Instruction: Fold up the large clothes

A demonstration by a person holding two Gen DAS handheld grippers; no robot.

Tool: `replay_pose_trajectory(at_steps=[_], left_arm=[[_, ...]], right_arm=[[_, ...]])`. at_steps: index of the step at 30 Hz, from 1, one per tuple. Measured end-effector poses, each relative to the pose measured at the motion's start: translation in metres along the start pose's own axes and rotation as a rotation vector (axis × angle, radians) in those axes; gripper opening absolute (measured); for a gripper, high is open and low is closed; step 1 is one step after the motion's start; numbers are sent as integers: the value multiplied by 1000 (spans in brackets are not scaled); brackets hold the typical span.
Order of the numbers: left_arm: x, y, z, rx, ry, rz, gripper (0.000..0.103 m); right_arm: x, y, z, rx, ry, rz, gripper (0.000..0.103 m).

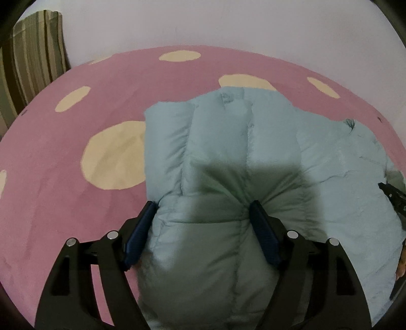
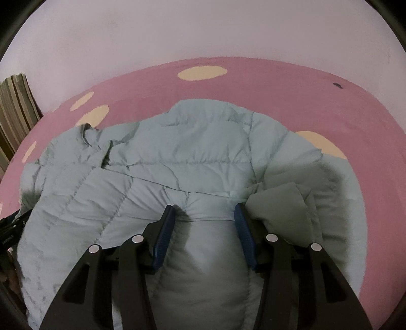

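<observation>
A pale blue puffer jacket (image 1: 253, 132) lies spread on a pink cover with cream spots (image 1: 63, 182). My left gripper (image 1: 203, 205) stands wide at the jacket's near left edge. A thick puffed fold fills the gap between its blue pads, which dent the fabric on both sides. In the right wrist view the jacket (image 2: 203, 142) lies collar away, with one sleeve (image 2: 281, 203) folded onto the body. My right gripper (image 2: 206, 207) is half spread over the near hem. Its fingertips rest on the fabric and it grips nothing.
A striped curtain (image 1: 33, 55) hangs at the far left beside a plain pale wall (image 1: 228, 22). The pink cover (image 2: 355, 114) shows all round the jacket. Part of the other gripper shows at the right edge (image 1: 393, 200) and at the left edge (image 2: 10, 228).
</observation>
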State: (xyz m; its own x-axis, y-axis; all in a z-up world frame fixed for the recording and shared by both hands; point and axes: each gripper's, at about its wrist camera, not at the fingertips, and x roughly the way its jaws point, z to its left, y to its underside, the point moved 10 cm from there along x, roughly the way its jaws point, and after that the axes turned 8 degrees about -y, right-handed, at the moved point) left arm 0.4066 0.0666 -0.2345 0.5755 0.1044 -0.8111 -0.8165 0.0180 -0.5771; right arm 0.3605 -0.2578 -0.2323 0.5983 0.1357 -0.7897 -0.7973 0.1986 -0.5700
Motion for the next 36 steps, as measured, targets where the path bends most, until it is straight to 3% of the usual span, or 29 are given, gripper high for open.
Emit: replay_pose_trajectory(at_steps=[7, 15, 25, 30, 36], left_arm=[[-53, 15, -20, 8, 82, -86, 75], [-20, 38, -32, 43, 56, -7, 76], [-18, 43, -32, 57, 35, -15, 76], [-47, 45, -19, 8, 71, -8, 76], [-93, 78, 19, -36, 88, -15, 77]], right_arm=[[-44, 13, -3, 0, 18, -54, 50], [-19, 44, -13, 0, 36, -1, 51], [-21, 42, -10, 2, 28, -21, 52], [-57, 40, -12, 39, 1, -59, 65], [-113, 66, -32, 76, -20, -77, 66]])
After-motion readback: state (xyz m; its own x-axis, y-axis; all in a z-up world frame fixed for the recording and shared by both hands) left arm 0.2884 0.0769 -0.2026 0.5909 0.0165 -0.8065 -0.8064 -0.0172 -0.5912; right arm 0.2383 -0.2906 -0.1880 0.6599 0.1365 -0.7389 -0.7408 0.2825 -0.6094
